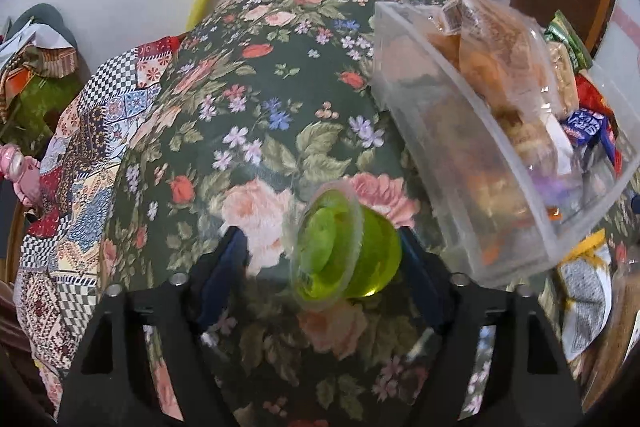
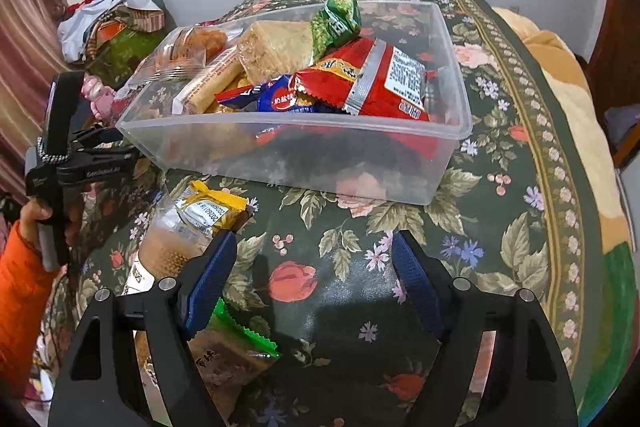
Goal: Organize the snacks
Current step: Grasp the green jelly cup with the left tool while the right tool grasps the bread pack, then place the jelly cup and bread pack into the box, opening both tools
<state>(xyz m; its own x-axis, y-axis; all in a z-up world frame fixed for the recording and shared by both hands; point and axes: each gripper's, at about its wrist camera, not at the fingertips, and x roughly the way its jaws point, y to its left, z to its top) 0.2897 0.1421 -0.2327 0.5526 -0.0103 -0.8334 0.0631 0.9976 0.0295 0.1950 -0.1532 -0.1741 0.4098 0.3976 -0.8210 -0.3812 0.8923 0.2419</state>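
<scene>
A green jelly cup point(image 1: 344, 247) lies on its side between the fingers of my left gripper point(image 1: 320, 247), against the right finger, with a gap to the left finger. The left gripper is open. A clear plastic bin point(image 1: 472, 163) full of wrapped snacks stands to its right, and also in the right wrist view point(image 2: 304, 155). It holds a red packet point(image 2: 380, 79), a blue packet point(image 2: 272, 97) and a green packet point(image 2: 336, 21). My right gripper point(image 2: 312, 271) is open and empty over the floral cloth, in front of the bin. The left gripper's body point(image 2: 68, 163) shows at the left.
A yellow-topped snack pack point(image 2: 196, 223) and a green-edged snack pack point(image 2: 228, 351) lie on the cloth by my right gripper's left finger. The floral tablecloth point(image 1: 248, 115) covers the table. A pile of bags point(image 2: 108, 27) sits beyond the table at the far left.
</scene>
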